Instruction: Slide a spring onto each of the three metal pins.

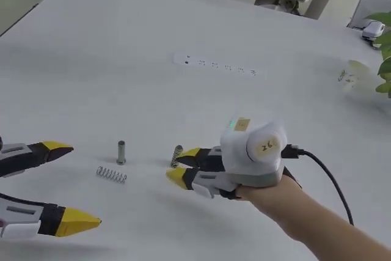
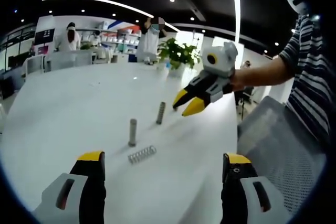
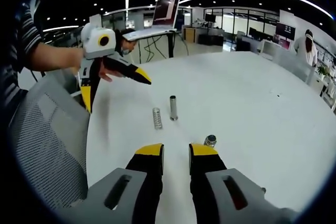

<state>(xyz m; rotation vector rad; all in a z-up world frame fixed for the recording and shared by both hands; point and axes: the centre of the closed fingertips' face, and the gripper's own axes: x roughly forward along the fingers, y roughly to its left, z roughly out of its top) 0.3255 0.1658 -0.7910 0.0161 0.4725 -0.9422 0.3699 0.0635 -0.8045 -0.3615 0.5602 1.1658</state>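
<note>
With left tongs (image 2: 164,157) gaping and right tongs (image 3: 176,150) slightly parted, both empty, I'm risking knocking over the upright pin (image 3: 210,140) just beside the right pair.

The broad white tabletop (image 1: 183,22) looks smooth and matt. The short grey metal pin (image 1: 121,151) has a dull sheen, and the thin coiled wire spring (image 1: 111,174) glints faintly. The left gripper (image 1: 85,183) and right gripper (image 1: 183,164) have smooth black-and-yellow plastic jaws. The grey mesh chair back (image 3: 47,129) is coarsely woven.
</note>
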